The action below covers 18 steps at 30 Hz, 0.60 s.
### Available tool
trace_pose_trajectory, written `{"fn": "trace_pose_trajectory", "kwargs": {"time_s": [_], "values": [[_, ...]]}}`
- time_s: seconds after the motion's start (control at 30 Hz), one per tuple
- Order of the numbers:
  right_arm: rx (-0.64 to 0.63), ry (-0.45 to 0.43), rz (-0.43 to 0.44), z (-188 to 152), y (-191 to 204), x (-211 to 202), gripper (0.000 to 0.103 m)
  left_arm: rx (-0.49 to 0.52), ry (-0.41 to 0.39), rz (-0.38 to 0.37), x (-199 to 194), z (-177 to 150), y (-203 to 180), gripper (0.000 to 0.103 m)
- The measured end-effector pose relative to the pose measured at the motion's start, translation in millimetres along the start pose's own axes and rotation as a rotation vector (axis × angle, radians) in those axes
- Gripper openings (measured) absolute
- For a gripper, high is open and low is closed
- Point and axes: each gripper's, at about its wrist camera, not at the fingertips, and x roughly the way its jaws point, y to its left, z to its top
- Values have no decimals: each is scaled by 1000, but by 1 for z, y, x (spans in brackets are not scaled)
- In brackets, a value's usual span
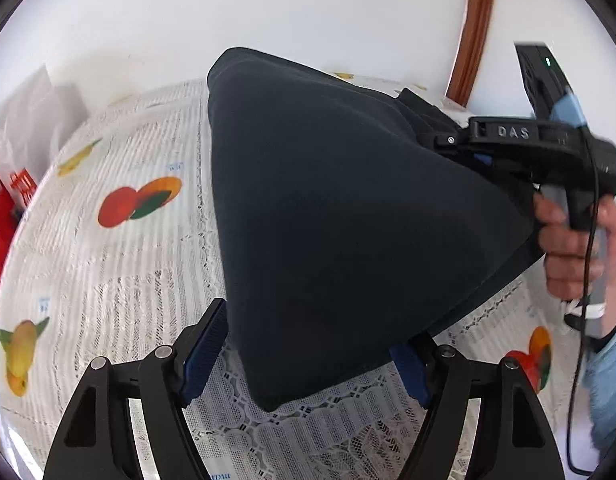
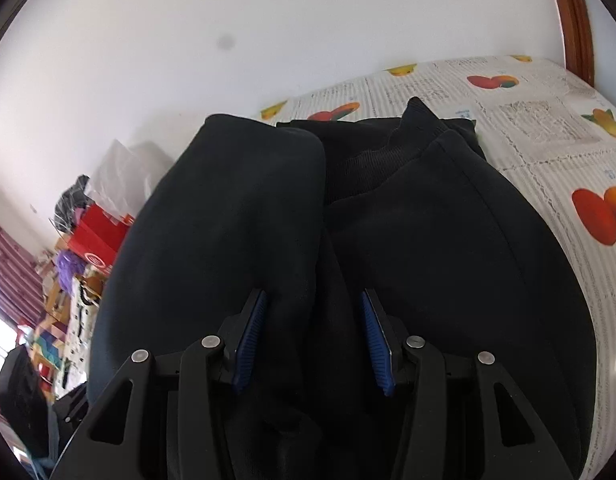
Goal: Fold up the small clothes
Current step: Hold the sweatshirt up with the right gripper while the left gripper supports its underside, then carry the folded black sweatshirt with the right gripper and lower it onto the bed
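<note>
A dark navy garment (image 1: 348, 216), folded into a thick bundle, lies on the lace tablecloth (image 1: 120, 280) with printed fruit. My left gripper (image 1: 312, 332) stands wide open at the bundle's near corner, which lies between the blue pads (image 1: 206, 344) without being squeezed. From the right, a hand (image 1: 568, 240) holds my right gripper (image 1: 424, 120) at the garment's far right side. In the right wrist view that gripper (image 2: 313, 294) is open just over the garment (image 2: 428, 240). Dark cloth fills the gap between its pads (image 2: 250, 340), and a ribbed band (image 2: 368, 168) shows ahead.
A red bag (image 1: 12, 204) and white plastic bags (image 1: 32, 116) sit at the table's left edge against the white wall. A wooden door frame (image 1: 474, 28) rises at the back right. A cluttered shelf (image 2: 64, 280) and a striped curtain (image 2: 12, 276) stand beyond the table.
</note>
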Motion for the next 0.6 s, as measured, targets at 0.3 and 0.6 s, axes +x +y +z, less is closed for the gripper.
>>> {"fn": "trace_pose_trajectory", "kwargs": {"time_s": [0.3, 0.6], "values": [[-113, -188, 51, 14, 18, -49, 7, -47, 10, 27, 8, 6, 4, 80], [-143, -284, -185, 2, -16, -94, 7, -49, 7, 33, 12, 9, 6, 80]]}}
